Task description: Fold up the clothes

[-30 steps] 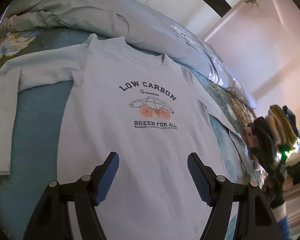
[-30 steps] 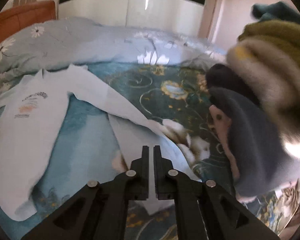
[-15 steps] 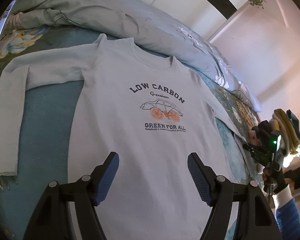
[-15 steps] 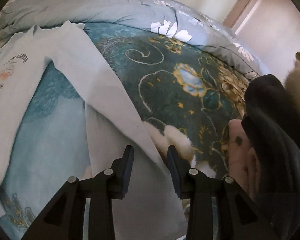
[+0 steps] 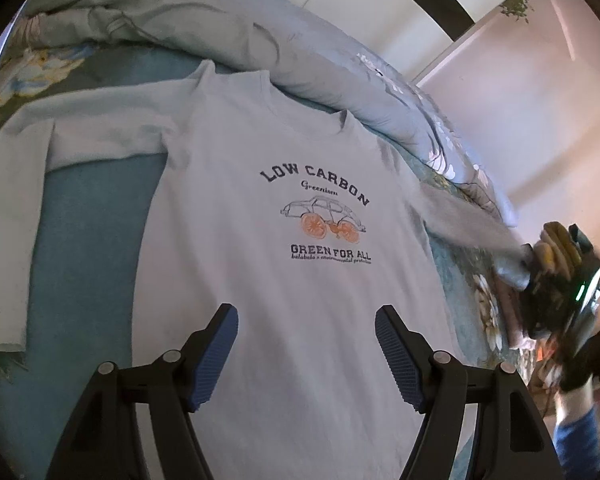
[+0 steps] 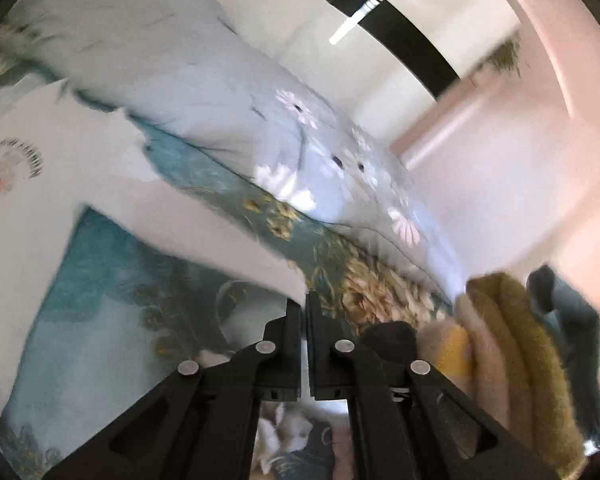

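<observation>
Right gripper [image 6: 303, 300] clamps my shirt [image 5: 284, 264] sleeve [image 6: 204, 236] above the floral bedspread [image 6: 340, 256]; left gripper [image 5: 306, 344] gapes, empty.

Left gripper [image 5: 306, 354] hangs tilted downward, blue-padded fingers [image 5: 214, 354] spread wide with nothing between them. Right gripper [image 6: 304, 306] is pinched tight, black fingers [image 6: 294, 320] together, angled downward and rolled.

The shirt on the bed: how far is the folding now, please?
Done: the shirt lies flat, print up, on the bed. In hand: the right claw is shut on the end of one sleeve, which stretches from the shoulder to it. The left claw hangs open over the hem, holding nothing. Left: neither sleeve lies across the body yet, and the body is not folded at all.
</observation>
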